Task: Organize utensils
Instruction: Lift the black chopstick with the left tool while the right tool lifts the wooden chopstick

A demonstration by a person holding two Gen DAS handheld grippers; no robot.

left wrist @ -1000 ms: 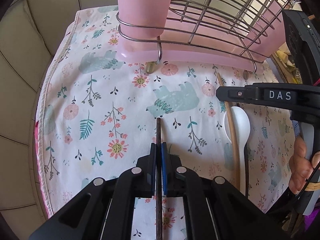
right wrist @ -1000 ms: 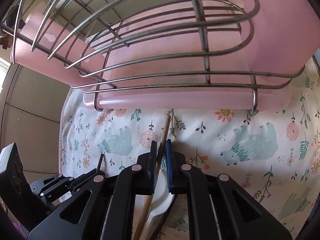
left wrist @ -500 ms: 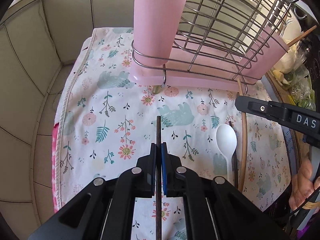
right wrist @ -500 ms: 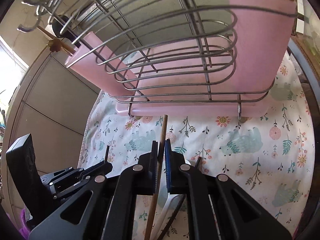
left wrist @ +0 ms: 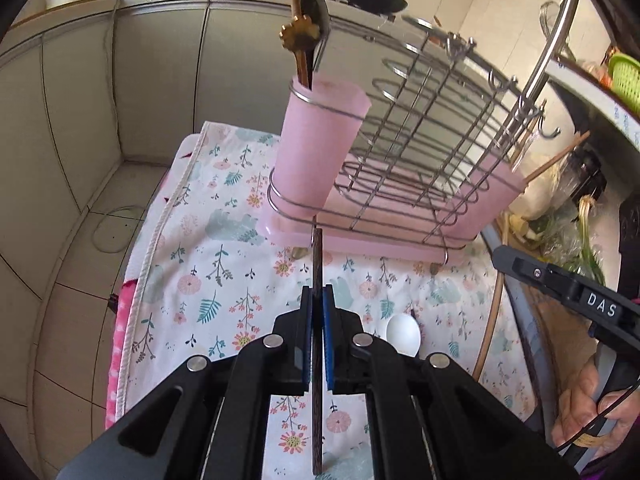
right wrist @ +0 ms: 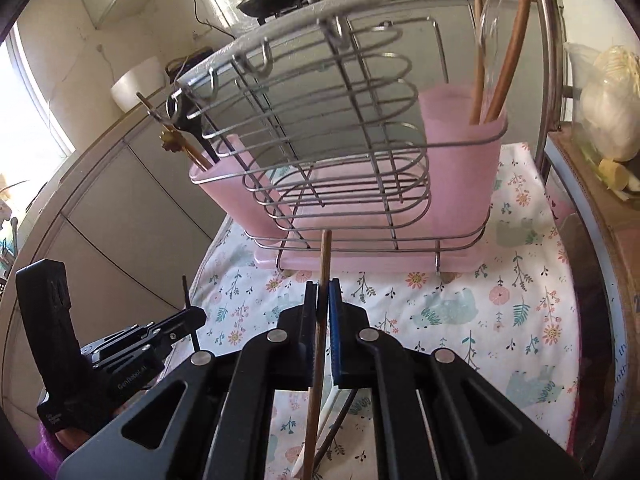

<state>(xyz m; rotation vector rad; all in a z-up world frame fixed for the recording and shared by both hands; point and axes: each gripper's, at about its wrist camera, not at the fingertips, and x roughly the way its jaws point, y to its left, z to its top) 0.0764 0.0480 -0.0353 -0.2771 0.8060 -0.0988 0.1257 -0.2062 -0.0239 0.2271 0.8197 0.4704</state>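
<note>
My left gripper [left wrist: 317,300] is shut on a dark brown chopstick [left wrist: 317,264], held above the floral cloth, tip toward the wire rack [left wrist: 420,152]. My right gripper [right wrist: 322,296] is shut on a light wooden chopstick [right wrist: 325,256], also lifted in front of the rack [right wrist: 340,140]. The rack has a pink cup at each end. The left cup [left wrist: 320,144] holds a gold-handled utensil and a dark spoon. The right cup [right wrist: 460,160] holds wooden sticks and a clear utensil. A white spoon [left wrist: 403,334] lies on the cloth, with a dark stick beside it.
The floral cloth [left wrist: 224,280] covers the table; its left edge drops to a tiled floor. Grey cabinets stand behind the rack. A box with vegetables [right wrist: 608,120] sits on the right. A chrome pole [right wrist: 550,80] rises by the right cup.
Both grippers have risen and pulled back from the rack, each lifting its chopstick off the cloth. The rack's top and the cups' contents have come into view.
</note>
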